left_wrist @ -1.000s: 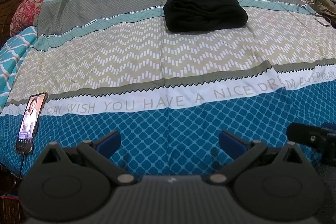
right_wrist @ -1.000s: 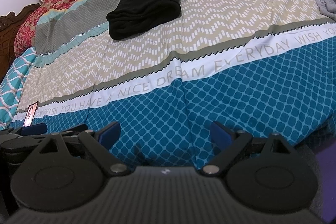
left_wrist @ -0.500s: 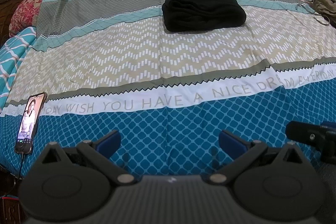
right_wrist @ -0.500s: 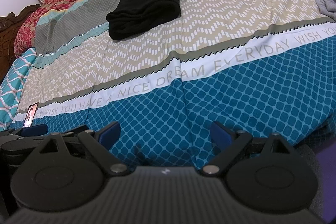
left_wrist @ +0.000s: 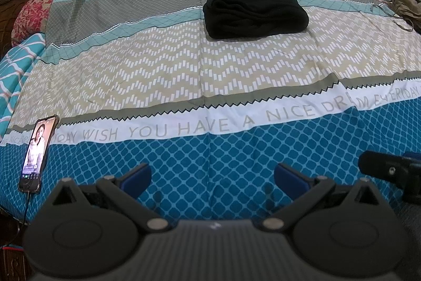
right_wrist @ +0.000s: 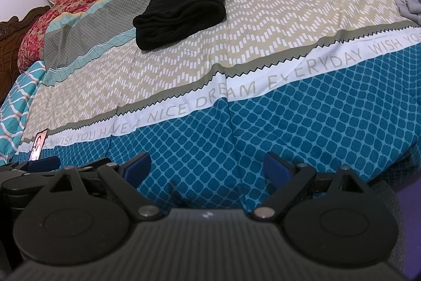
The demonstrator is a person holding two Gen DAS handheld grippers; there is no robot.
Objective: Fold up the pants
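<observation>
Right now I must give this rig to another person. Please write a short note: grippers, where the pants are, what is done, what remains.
Left gripper: open, empty, at the bed's near edge.
Right gripper: open, empty, beside it.
Black fabric pants: compact folded bundle far out on the patterned bedsheet, touched by neither gripper.
Done: the fold looks finished.
Left: probably nothing; maybe check it holds.
Black smartphone: near left edge, screen lit.

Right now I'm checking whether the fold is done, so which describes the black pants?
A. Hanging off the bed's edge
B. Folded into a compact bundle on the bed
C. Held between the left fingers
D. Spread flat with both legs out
B: the black pants lie as a thick, layered bundle on the bedspread, far from both the left gripper and the right gripper, which are open and empty.
</observation>
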